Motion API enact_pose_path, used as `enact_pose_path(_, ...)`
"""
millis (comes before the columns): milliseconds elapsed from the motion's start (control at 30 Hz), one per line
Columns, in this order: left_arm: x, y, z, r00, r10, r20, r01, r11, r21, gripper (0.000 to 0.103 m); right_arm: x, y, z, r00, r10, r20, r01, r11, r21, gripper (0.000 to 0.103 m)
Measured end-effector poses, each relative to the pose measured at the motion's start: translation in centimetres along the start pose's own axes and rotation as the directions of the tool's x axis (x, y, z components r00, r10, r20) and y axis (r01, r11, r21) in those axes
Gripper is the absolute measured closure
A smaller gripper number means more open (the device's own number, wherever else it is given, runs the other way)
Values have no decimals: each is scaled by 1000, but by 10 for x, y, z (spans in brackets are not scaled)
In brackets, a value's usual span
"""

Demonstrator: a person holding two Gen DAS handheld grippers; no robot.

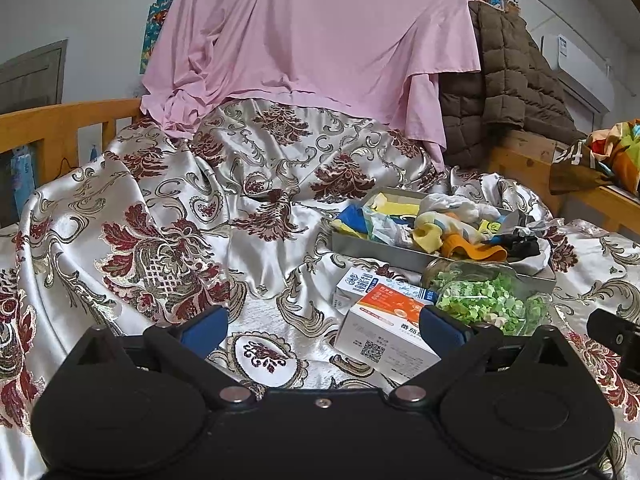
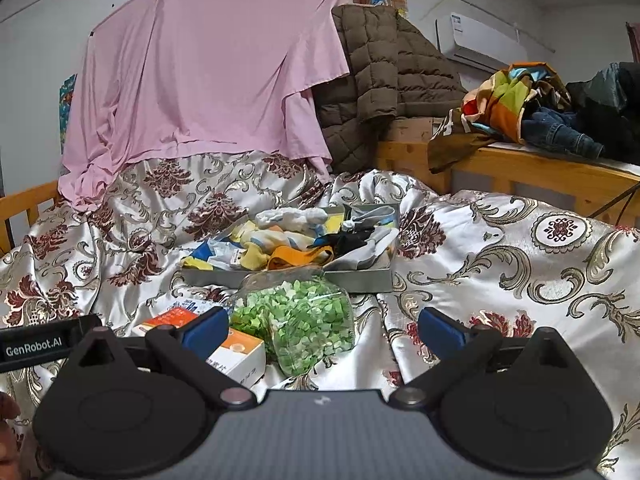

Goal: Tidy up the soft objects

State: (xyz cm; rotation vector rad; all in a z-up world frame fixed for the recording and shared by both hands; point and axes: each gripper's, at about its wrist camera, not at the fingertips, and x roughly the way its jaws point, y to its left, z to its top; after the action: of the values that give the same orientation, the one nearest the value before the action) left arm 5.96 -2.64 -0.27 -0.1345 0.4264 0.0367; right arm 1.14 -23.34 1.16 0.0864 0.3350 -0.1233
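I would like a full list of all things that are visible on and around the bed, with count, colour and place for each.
bedspread: one, silver with dark red flowers, covers the bed.
grey tray: one, on the bedspread, centre.
soft items: a mixed pile, white, yellow, orange, blue and black, in the tray; count unclear.
jar: one, clear, lying down, full of green and white bits, in front of the tray.
cartons: two, white with orange and white with blue, left of the jar.
pink sheet: one, hanging behind the bed.
brown jacket: one, right of the sheet.
colourful clothes: a heap on the wooden ledge, right.
air conditioner: one, white, on the wall.
left tool: open, empty.
right tool: open, empty.
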Motion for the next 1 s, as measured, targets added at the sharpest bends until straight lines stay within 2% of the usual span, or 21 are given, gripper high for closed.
enact_pose_path(433,1,2,-1,1000,4,-6,-4,1000,6,1,8,4,-4,998,-1,-61,0,1000,-27,0)
enact_pose_path(1000,1,1,-1,1000,5,-6,-4,1000,7,1,9,3,-5,998,-2,-65,0,1000,-27,0)
